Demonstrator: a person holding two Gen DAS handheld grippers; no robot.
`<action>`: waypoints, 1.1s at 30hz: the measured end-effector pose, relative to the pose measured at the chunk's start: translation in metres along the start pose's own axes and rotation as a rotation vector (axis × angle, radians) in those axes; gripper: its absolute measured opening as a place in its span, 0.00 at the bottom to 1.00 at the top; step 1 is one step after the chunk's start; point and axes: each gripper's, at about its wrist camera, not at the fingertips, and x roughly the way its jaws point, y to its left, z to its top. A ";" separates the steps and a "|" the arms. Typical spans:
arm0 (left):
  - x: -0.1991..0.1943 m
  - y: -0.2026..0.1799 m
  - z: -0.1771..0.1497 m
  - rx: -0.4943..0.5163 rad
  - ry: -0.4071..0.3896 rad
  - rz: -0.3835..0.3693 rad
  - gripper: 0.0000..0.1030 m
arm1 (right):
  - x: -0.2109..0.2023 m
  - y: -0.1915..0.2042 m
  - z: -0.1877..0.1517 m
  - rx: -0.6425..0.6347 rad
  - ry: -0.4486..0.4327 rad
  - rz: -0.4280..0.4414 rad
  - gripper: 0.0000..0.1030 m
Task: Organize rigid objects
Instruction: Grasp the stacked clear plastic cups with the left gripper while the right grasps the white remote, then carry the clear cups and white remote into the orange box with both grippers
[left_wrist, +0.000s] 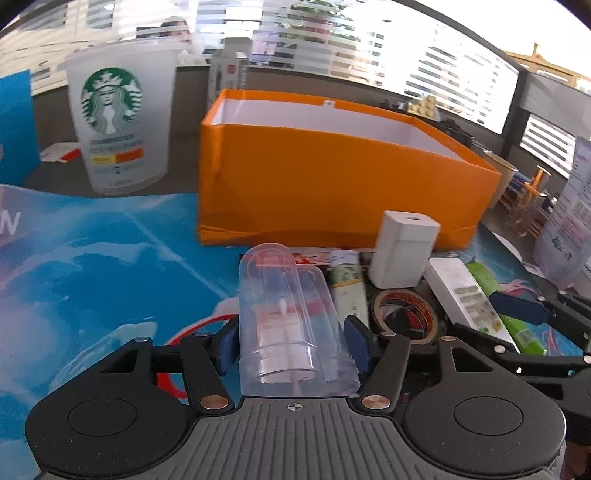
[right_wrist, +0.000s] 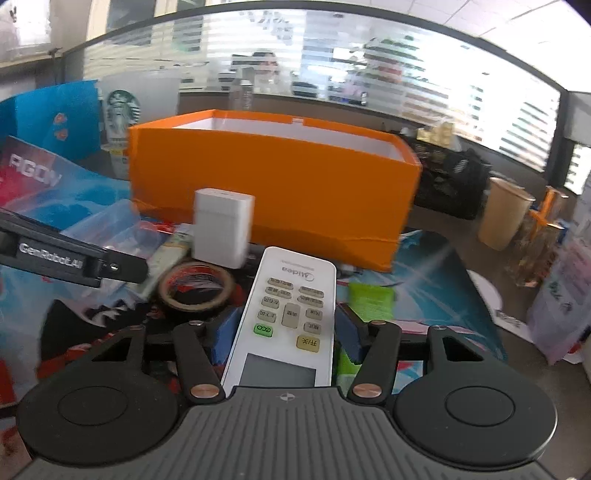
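Note:
An open orange box (left_wrist: 332, 177) with a white inside stands on the blue mat; it also shows in the right wrist view (right_wrist: 273, 184). My left gripper (left_wrist: 291, 343) is shut on a clear plastic tube (left_wrist: 288, 317) lying along its fingers. My right gripper (right_wrist: 284, 328) is shut on a white Midea remote control (right_wrist: 288, 314). In front of the box sit a white rectangular block (left_wrist: 402, 251), a roll of brown tape (left_wrist: 406, 314), a pale green flat stick (left_wrist: 347, 284) and a bright green item (left_wrist: 506, 310).
A Starbucks cup (left_wrist: 118, 122) stands at the back left. A paper cup (right_wrist: 502, 214), clear packets (right_wrist: 554, 280) and clutter stand at the right. A glass partition runs behind the desk.

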 end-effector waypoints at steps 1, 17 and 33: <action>-0.004 0.001 -0.001 0.000 0.001 -0.001 0.56 | 0.000 0.002 0.001 -0.009 0.009 0.002 0.53; -0.022 0.013 -0.004 -0.018 -0.061 -0.030 0.55 | -0.011 -0.019 -0.003 0.159 0.008 0.077 0.49; -0.058 0.004 0.038 0.019 -0.165 -0.055 0.55 | -0.031 -0.034 0.031 0.151 -0.130 0.077 0.49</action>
